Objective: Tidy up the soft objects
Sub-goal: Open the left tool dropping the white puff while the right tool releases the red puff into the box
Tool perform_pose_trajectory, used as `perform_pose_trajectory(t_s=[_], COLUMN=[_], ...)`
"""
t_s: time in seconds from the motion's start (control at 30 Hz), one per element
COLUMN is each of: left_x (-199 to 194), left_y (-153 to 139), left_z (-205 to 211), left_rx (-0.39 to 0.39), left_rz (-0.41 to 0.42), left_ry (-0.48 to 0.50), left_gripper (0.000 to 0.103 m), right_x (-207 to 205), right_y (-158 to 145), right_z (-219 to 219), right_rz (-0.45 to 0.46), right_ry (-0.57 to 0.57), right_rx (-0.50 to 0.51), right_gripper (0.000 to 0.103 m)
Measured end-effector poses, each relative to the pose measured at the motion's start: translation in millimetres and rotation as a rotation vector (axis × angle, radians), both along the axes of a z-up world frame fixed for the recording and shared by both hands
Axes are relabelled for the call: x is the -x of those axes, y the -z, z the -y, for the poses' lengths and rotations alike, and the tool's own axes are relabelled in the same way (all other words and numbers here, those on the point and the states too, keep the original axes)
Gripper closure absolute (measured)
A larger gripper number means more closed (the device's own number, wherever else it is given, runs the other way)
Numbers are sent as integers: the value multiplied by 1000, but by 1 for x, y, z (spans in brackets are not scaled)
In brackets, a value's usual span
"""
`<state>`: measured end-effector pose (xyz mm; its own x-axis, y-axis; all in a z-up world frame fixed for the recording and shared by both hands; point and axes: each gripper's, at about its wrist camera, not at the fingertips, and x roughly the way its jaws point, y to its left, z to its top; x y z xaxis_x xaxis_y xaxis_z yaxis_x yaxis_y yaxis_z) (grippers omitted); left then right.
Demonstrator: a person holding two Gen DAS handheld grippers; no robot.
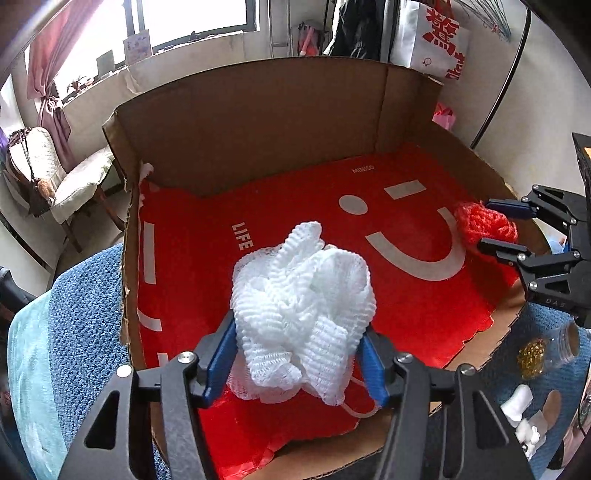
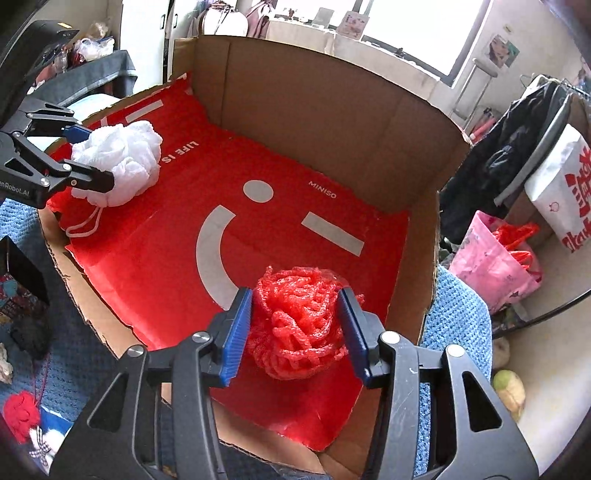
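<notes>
white mesh puff (image 1: 301, 306) sat between left gripper (image 1: 299, 363) pads, red puff (image 2: 301, 325) between right gripper (image 2: 297, 332) pads, both half-open, apparently releasing into cardboard box (image 1: 258, 122).

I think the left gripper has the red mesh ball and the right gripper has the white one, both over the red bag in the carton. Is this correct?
No, the colours are swapped. The left gripper has the white mesh ball; the right gripper has the red mesh ball, as both wrist views show.

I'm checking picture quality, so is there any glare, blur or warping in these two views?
Left wrist view: window blown out white, cardboard box walls bowed by the fisheye, white mesh ball sharp. Right wrist view: window overexposed too, corners vignetted dark, red mesh ball crisp.
</notes>
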<state>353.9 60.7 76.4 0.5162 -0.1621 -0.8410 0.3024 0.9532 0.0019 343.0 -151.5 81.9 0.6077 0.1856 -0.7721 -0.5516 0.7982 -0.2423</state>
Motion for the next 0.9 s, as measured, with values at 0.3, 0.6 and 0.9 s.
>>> perform_pose_trajectory(t_s=[0.3, 0.6, 0.9], left_x=[2, 6, 10], left_y=[1, -2, -6], left_z=[2, 4, 4], left_rx=[-11, -23, -24], left_rz=[15, 45, 67], left_ry=[0, 0, -4], left_gripper=[31, 17, 11], right_x=[1, -1, -1], right_y=[7, 13, 12], right_z=[-1, 1, 2], right_rz=[-3, -9, -5], right_ry=[0, 15, 24], right_rx=[41, 49, 46], right_gripper=[42, 37, 35])
